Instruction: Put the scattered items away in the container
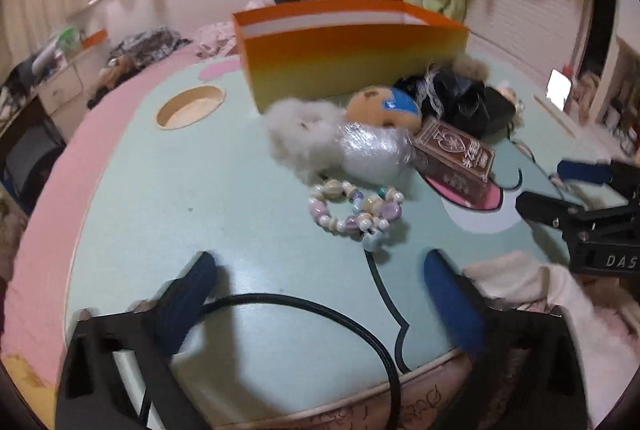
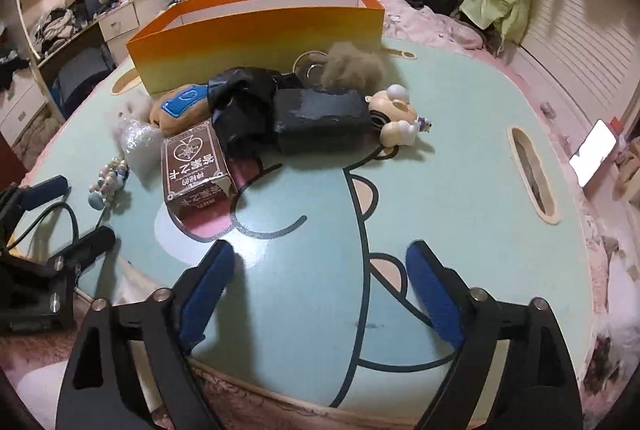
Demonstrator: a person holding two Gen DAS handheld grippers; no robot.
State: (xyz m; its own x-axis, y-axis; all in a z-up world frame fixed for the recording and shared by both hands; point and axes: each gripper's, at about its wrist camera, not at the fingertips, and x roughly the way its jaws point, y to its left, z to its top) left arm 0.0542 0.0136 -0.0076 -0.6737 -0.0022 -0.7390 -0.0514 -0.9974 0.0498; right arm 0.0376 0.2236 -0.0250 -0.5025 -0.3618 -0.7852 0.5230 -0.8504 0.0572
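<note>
Nearby, bead bracelet [image 1: 354, 207] beside orange box [image 1: 352, 49]

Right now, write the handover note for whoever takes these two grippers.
Left gripper: open, empty, just short of the bead bracelet.
Right gripper: open, empty, over bare table.
Orange box: at the far edge; its inside is hidden from both views.
Still on the table: bracelet, white fluffy toy, brown card box, bear plush, black bag, black block, cream toy figure, grey fluff ball.
Done: nothing seen in the box.
Left: move them all in.
</note>
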